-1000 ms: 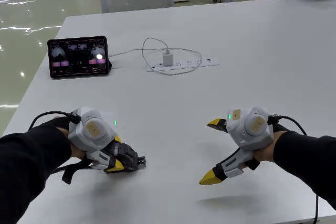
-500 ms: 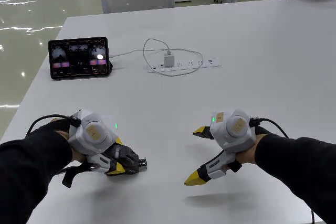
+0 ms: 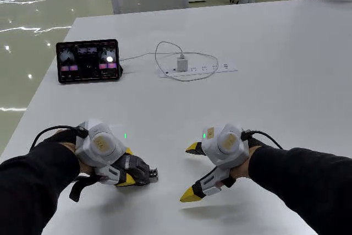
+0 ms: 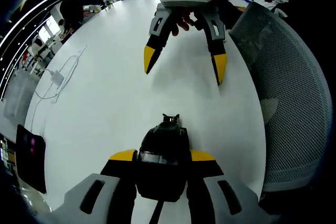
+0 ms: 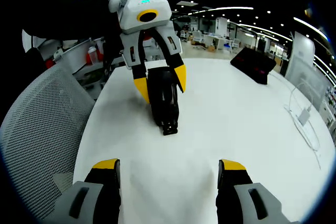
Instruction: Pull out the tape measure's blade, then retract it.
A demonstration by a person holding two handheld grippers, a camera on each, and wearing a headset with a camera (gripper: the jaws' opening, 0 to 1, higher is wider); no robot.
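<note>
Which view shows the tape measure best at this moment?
The left gripper view: the tape measure sits close and centred between the left hand-held gripper's jaws. The right gripper view shows it smaller; the head view, partly hidden.

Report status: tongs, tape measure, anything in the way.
Left tongs shut on tape measure. Right tongs open, facing its blade tip, apart from it. Blade not yet out. Bare table between; tablet, cable far off.

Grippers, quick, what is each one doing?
Left gripper: shut on the tape measure.
Right gripper: open, holding nothing.
</note>
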